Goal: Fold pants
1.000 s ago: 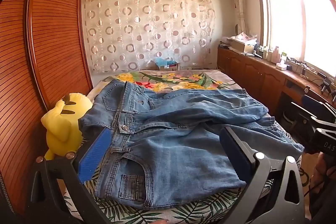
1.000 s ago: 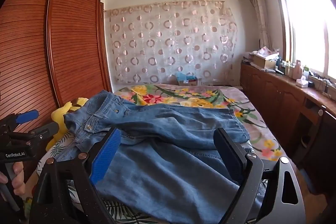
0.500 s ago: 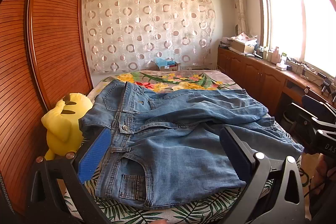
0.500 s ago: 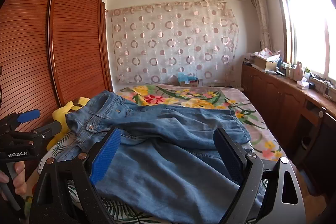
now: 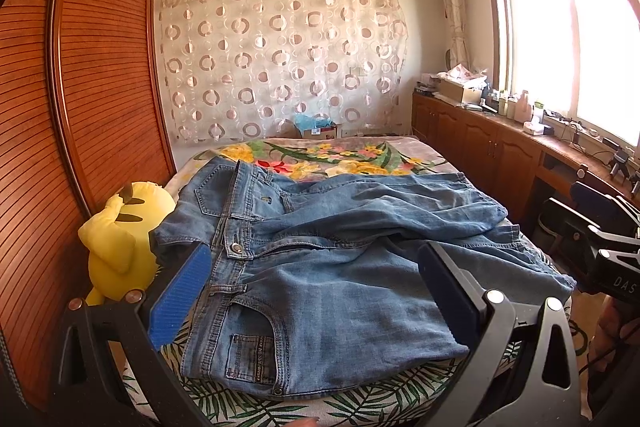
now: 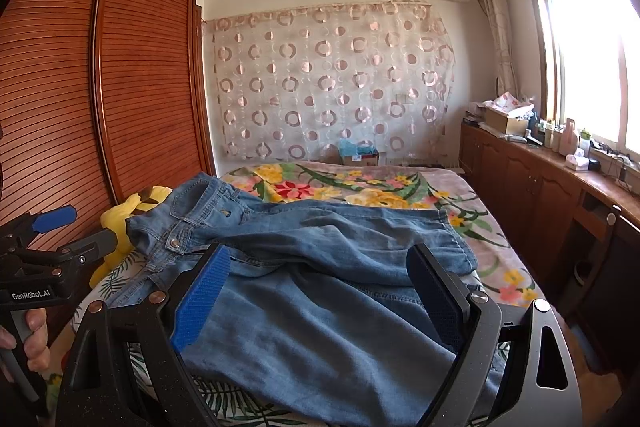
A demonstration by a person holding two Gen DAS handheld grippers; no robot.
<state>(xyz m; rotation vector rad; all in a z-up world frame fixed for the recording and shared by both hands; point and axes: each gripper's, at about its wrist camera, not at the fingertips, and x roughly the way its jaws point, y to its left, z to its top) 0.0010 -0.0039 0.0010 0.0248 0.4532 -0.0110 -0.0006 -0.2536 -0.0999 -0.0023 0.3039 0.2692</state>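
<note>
Blue denim pants (image 5: 320, 259) lie spread across the near end of the bed, waistband to the left, legs running right and partly overlapping. My left gripper (image 5: 312, 271) hovers open above the waist and pocket area, holding nothing. From the right wrist view the same pants (image 6: 328, 291) fill the foreground, with my right gripper (image 6: 316, 279) open over the legs and empty. The left gripper (image 6: 52, 239) also shows at the left edge of that view, held by a hand (image 6: 28, 343). The right gripper (image 5: 600, 247) appears at the right edge of the left wrist view.
A yellow plush toy (image 5: 120, 239) sits against the pants' waist on the left. The floral bedspread (image 5: 340, 159) extends behind. A slatted wooden wardrobe (image 5: 80, 107) lines the left side, and a wooden counter (image 6: 540, 179) with clutter runs under the window on the right.
The right wrist view has tilted up slightly, showing more ceiling. The pants and left gripper have hardly moved.
</note>
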